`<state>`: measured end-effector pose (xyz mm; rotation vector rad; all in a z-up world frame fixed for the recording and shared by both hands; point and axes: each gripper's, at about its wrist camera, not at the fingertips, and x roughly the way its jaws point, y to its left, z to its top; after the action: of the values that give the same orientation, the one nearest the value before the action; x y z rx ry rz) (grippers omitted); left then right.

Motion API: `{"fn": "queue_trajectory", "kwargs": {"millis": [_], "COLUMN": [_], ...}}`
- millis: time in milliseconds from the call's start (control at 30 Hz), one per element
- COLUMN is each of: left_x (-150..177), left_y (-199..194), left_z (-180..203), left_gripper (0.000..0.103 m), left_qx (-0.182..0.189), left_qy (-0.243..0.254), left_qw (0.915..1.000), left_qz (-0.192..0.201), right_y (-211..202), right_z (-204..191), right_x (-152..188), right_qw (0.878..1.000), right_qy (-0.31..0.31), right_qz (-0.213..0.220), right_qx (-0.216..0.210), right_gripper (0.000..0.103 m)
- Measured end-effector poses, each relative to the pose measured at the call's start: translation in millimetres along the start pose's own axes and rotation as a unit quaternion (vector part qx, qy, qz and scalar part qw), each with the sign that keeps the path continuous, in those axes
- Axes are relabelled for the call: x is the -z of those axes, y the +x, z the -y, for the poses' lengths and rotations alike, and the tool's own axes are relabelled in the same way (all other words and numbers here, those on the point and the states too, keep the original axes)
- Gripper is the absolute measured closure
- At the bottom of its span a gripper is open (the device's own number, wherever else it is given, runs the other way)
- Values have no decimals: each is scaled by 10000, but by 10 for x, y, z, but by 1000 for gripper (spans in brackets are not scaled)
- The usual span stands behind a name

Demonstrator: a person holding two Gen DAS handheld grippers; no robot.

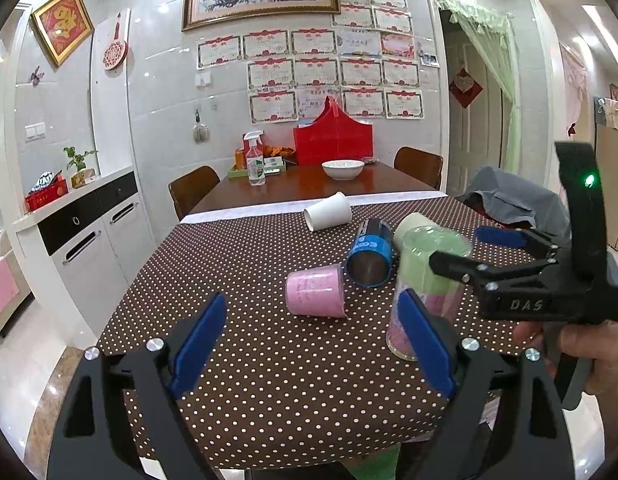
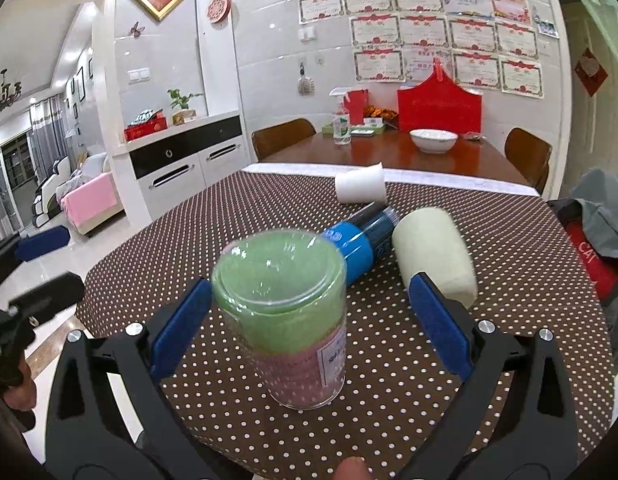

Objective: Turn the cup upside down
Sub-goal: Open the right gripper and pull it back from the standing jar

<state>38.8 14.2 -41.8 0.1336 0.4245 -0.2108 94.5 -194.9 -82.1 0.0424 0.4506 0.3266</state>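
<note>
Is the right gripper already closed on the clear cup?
No, the right gripper is open, its blue fingers standing apart on either side of the upright clear cup.

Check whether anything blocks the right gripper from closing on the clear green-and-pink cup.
Nothing visible does. The clear cup stands upright between the open fingers of the right gripper. The blue cup and the cream cup lie behind it.

On the dotted tablecloth I count five cups: one clear cup upright, plus four on their sides, white, blue, pink and cream. Beyond the cloth I count one bowl, one spray bottle and two chairs.
</note>
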Motion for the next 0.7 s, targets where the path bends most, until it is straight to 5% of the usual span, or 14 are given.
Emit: {"fn": "queue_trajectory", "kwargs": {"millis": [700], "left_x": [-192], "left_y": [-515], "left_z": [124], "left_gripper": [17], "left_qx": [-255], "left_qy": [-224], "left_qw": [9972], "left_qz": [665], "right_y": [-1120], "right_z": [-203], "right_x": [-108], "right_qw": [9833], "right_qy": [560], "right_qz": [706], "right_qx": [1580], "right_gripper": [6]}}
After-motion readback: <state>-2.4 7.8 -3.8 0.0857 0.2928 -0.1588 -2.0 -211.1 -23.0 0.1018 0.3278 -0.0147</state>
